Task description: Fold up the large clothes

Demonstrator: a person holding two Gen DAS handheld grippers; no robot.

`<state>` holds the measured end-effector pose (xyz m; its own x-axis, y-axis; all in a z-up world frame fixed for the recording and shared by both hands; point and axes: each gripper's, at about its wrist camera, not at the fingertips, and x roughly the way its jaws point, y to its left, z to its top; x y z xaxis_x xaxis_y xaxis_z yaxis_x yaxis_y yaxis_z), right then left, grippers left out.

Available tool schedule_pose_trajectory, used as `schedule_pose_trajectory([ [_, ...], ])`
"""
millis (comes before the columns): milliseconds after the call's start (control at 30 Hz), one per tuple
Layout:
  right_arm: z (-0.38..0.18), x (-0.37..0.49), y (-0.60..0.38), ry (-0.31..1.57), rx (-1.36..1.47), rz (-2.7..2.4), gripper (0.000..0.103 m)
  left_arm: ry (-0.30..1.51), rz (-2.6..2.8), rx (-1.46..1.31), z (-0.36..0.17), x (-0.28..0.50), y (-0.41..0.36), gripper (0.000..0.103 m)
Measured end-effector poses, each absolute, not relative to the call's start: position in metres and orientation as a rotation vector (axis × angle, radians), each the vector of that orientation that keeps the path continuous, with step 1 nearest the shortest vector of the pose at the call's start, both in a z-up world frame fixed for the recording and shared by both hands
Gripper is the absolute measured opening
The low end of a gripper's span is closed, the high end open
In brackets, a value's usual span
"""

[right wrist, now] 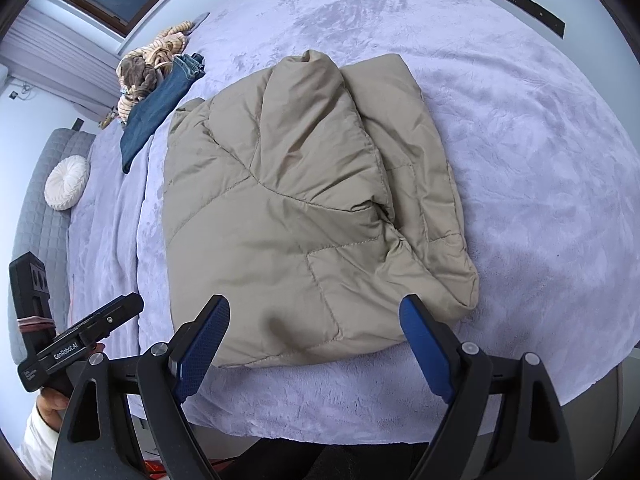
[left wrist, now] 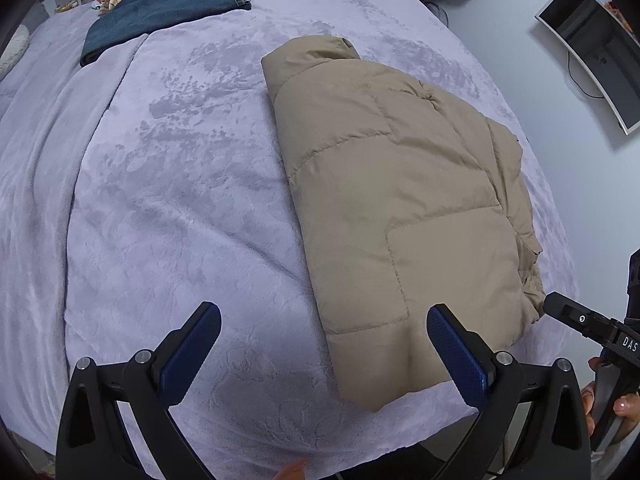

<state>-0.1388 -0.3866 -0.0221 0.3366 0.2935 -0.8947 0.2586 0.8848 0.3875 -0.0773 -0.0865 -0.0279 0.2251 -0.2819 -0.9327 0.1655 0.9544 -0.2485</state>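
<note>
A: How do the two tongs stand?

B: Both are spread wide and released. The left tongs [left wrist: 324,330] hang over the near edge of the bed [left wrist: 180,200], the left blue pad over bare blanket, the right pad over the near corner of the jacket [left wrist: 400,200]. Nothing is pinched between them, and whether that pad touches the cloth I cannot tell.

A: And the right one?

B: The right tongs [right wrist: 316,322] gape just as wide, straddling the near hem of the jacket [right wrist: 300,220]. The pads stand clear on either side; no cloth is gripped.

A: Where does the jacket lie?

B: Flat on the lavender blanket of the bed [right wrist: 540,160], folded into a thick tan bundle, a sleeve or side panel laid over its top. Its near hem lies close to the bed's near edge.

A: Counts?

B: One tan quilted jacket. One pair of folded jeans [left wrist: 160,12] at the far side, well apart from it. One striped cloth heap [right wrist: 152,68] touching the jeans. One round white cushion [right wrist: 67,183] on the grey headboard side. One monitor [left wrist: 592,52] on the wall. Two tongs, each with two blue pads.
</note>
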Motion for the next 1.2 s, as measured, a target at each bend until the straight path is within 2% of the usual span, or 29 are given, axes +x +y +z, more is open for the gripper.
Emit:
schedule_pose_trajectory([
  [333, -0.019, -0.097, -0.421, 1.277, 0.484, 0.053, 0.089, 1.335, -0.260, -0.203, -0.036, -0.036, -0.095, 0.103],
  [633, -0.038, -0.050, -0.455, 1.337, 0.473, 0.100, 0.089, 1.360, -0.251, -0.284, -0.054, -0.003, -0.109, 0.103],
  [867, -0.068, -0.033, -0.488, 1.355, 0.621, 0.158, 0.089, 1.371, -0.300, -0.360, -0.069, 0.010, -0.113, 0.103],
  [900, -0.073, -0.031, -0.492, 1.354, 0.649, 0.168, 0.089, 1.374, -0.310, -0.367, -0.071, 0.012, -0.113, 0.103],
  [967, -0.080, -0.029, -0.499, 1.356, 0.683, 0.186, 0.103, 1.386, -0.330, -0.392, -0.076, 0.015, -0.114, 0.103],
  [1200, -0.116, -0.017, -0.514, 1.367, 0.832, 0.251, 0.103, 1.414, -0.364, -0.439, -0.091, 0.023, -0.119, 0.103],
])
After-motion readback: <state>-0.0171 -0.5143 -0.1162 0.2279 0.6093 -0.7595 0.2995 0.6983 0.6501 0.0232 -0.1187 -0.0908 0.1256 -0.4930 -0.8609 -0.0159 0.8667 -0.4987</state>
